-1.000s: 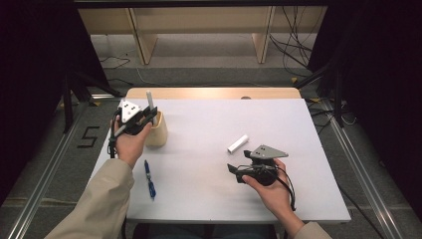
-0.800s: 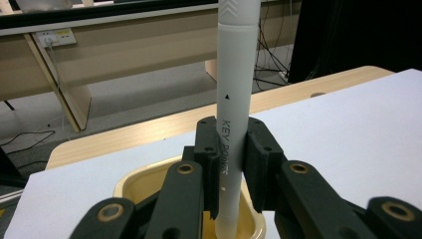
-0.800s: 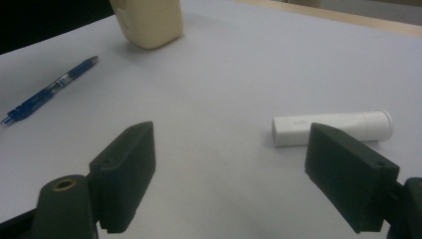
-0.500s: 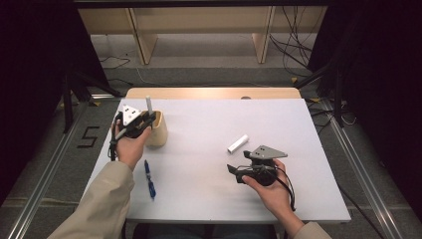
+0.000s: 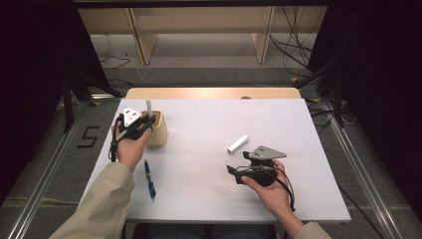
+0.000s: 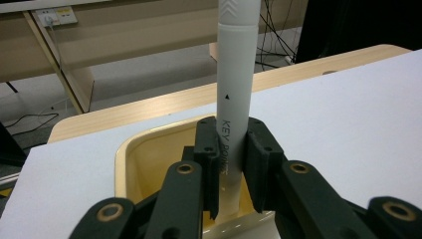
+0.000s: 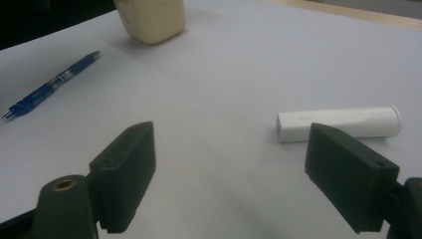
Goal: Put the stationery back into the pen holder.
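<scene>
Lettered "KEY POINT", upright white cylindrical marker (image 6: 237, 94) clamped between jaws of left gripper (image 6: 233, 164), lower end inside cream plastic holder cup (image 6: 149, 164); right gripper (image 7: 244, 184) spread apart, empty, near white cap (image 7: 338, 123).

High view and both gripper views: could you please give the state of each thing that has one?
White marker: upright, clamped, lower end in the holder.
Beige holder: upright.
Left gripper: shut on the marker.
Right gripper: open, empty.
Blue pen: lying flat.
White tube: lying flat.
</scene>
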Demonstrator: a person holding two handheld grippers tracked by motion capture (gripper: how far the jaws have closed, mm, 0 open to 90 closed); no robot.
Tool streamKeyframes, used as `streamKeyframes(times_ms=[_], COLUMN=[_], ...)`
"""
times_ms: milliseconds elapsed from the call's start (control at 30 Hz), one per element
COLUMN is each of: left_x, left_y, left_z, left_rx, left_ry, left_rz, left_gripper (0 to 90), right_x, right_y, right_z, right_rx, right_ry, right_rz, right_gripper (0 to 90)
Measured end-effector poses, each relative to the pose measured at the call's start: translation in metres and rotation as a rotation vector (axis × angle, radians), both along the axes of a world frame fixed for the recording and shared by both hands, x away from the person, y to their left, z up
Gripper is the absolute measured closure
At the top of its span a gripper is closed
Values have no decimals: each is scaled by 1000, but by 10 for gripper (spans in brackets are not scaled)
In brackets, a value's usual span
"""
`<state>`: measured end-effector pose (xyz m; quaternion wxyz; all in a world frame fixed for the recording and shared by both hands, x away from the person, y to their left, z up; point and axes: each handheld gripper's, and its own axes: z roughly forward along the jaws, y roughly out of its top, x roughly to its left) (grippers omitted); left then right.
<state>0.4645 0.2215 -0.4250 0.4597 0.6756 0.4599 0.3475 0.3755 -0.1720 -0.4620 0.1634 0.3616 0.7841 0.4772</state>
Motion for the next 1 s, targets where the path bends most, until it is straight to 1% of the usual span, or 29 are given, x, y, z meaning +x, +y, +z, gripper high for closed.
streamKeyframes(times_ms=[133,233,300,400,533,667,833,900,1000], left_x=[0,-1,-2,-3,-6,-13,-23,-28,-34], left_y=[0,1,1,0,1,0,-1,-3,-9], left_z=[-2,-3,-3,-2,0,3,7,8,10], left_rx=[1,-10,-2,-2,-18,-23,-25,-25,-30], left_ry=[9,12,5,1,-6,-20,-43,-48,-57], left_rz=[3,6,8,8,7,2,2,-3,-27], left_gripper=[774,759,740,715,678,649,593,569,534], right_x=[0,0,0,0,0,0,0,0,0], right_y=[0,0,0,1,1,2,2,2,2], right_z=[0,-1,-1,-1,-1,-2,-2,-2,-2], right_rx=[0,-3,-4,-5,-7,-7,-9,-10,-11], right_ry=[1,2,3,3,5,7,8,8,9], right_rz=[2,3,4,6,6,7,9,10,10], right_gripper=[211,211,211,211,211,211,211,211,211])
